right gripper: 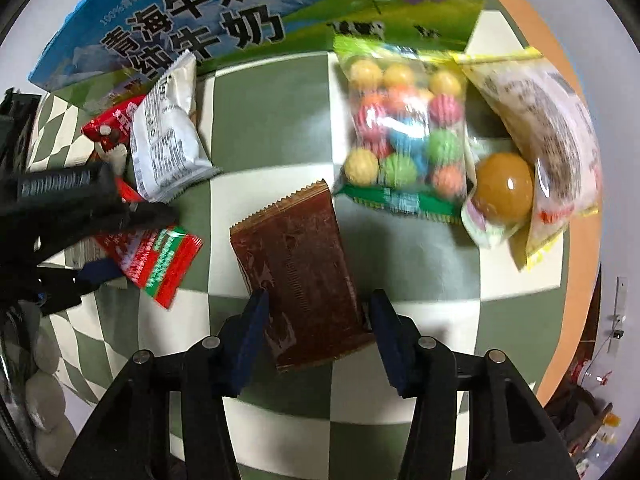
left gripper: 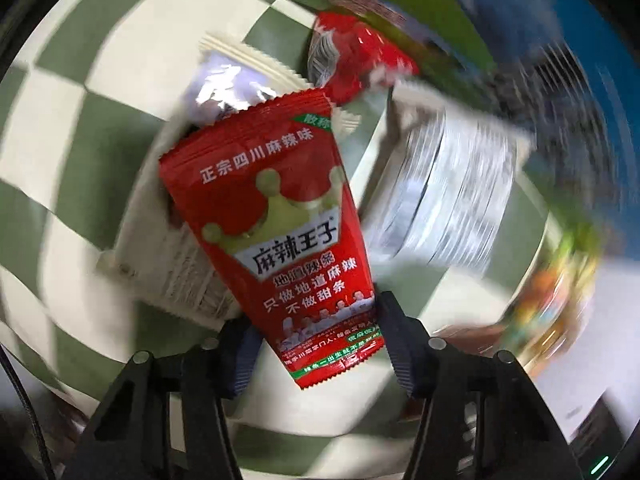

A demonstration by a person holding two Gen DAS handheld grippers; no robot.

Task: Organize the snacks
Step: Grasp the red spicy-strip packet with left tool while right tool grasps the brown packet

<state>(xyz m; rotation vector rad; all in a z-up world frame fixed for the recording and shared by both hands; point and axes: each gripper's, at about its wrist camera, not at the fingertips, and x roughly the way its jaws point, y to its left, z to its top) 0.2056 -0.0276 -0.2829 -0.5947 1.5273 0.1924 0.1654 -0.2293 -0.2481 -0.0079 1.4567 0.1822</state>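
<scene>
As both tools closed, left tool (left gripper: 316, 344) pinched red packet (left gripper: 272, 216), right tool (right gripper: 316, 332) brown packet (right gripper: 300, 276) beside the red one; thin edge grips risked slipping.

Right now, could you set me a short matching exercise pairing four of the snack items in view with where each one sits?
Things:
1. red spicy-strip packet
2. brown packet
3. bag of coloured balls
4. milk carton

Places:
A. standing along the far edge of the checked cloth
B. between the right gripper's fingers
C. between the left gripper's fingers
D. lying beyond the brown packet, to its right

Pairs: 1-C, 2-B, 3-D, 4-A
</scene>
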